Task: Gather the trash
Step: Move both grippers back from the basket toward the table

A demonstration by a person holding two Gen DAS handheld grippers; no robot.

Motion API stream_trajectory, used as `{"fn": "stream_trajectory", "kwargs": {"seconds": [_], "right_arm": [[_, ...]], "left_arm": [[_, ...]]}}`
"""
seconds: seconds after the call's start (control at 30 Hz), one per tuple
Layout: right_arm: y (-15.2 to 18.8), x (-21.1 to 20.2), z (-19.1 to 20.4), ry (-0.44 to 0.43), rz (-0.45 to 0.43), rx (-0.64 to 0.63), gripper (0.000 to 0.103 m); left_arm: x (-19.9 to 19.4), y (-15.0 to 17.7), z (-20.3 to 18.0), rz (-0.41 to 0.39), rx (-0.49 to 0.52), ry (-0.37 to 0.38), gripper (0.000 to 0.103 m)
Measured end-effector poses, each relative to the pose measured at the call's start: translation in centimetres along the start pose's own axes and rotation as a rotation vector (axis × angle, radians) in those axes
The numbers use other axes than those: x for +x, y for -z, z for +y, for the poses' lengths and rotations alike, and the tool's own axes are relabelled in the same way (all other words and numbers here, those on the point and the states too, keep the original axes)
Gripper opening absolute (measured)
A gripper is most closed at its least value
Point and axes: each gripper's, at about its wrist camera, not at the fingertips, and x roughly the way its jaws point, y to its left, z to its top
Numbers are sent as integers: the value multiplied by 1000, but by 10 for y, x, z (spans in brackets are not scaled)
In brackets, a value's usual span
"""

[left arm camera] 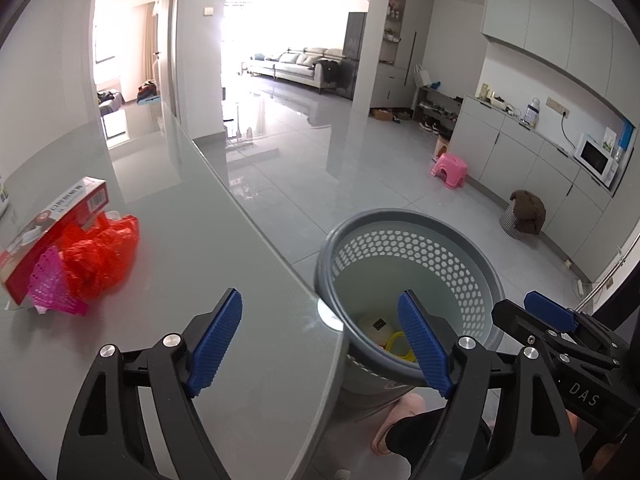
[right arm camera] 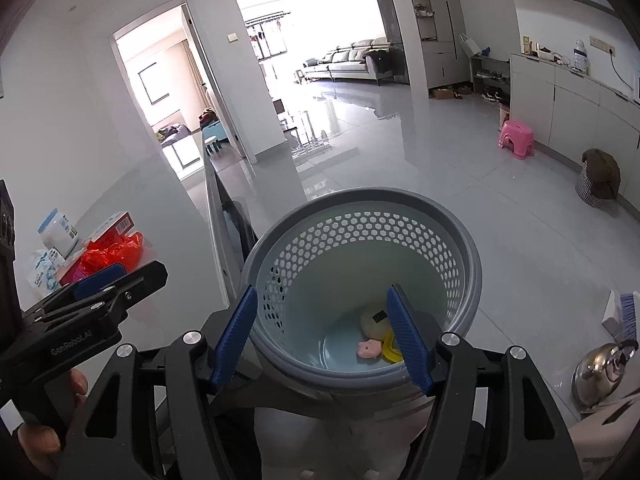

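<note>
A grey perforated waste basket (right arm camera: 460, 240) stands on the floor by the table edge; it also shows in the left wrist view (left arm camera: 472, 248). Inside lie a cream round item (right arm camera: 374, 318), a pink scrap (right arm camera: 368, 348) and a yellow piece (right arm camera: 390, 350). My right gripper (right arm camera: 324, 336) is open and empty above the basket. My left gripper (left arm camera: 320, 342) is open and empty over the table edge. On the grey table (left arm camera: 200, 280) lie a crumpled red plastic bag (left arm camera: 102, 256), a pink mesh piece (left arm camera: 50, 284) and a red-and-white box (left arm camera: 48, 232).
A white jar (right arm camera: 60, 232) and a tissue pack (right arm camera: 44, 272) stand behind the red bag. On the floor are a pink stool (right arm camera: 516, 138), a checkered bin (right arm camera: 598, 178), a steel kettle (right arm camera: 600, 372) and a brush (right arm camera: 628, 316). The person's foot (left arm camera: 400, 416) is under the table.
</note>
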Motion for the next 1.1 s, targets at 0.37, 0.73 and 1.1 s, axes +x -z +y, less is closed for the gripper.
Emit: {"fn": "stream_trajectory", "kwargs": {"seconds": [0.37, 0.73, 1.1], "right_arm": [[-1, 12, 48, -95, 18, -106, 68], [4, 30, 107, -203, 54, -207, 72], [15, 47, 161, -286, 93, -294, 74]], "left_arm": [[-40, 9, 52, -70, -89, -126, 88], [-79, 30, 114, -100, -207, -271, 89], [-103, 50, 169, -109, -309, -392, 90]]}}
